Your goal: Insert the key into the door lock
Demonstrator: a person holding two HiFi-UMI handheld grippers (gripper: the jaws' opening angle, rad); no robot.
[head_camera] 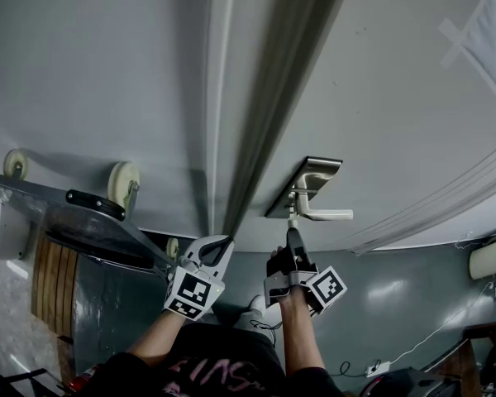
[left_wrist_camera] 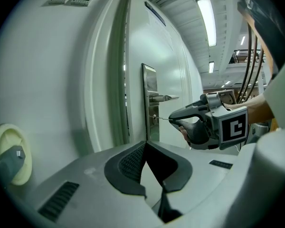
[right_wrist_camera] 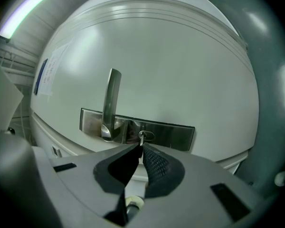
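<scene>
Key, just one: we are pinching it in our right gripper, tip touching the one door lock under one handle. Our left gripper is hanging squeezed together, empty.

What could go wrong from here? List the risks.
1. The right gripper pinches the key only at the jaw tips; a skewed push at the keyhole could twist it in the jaws or bend it.
2. The door handle sits close beside the keyhole; drifting sideways might bump it.
</scene>
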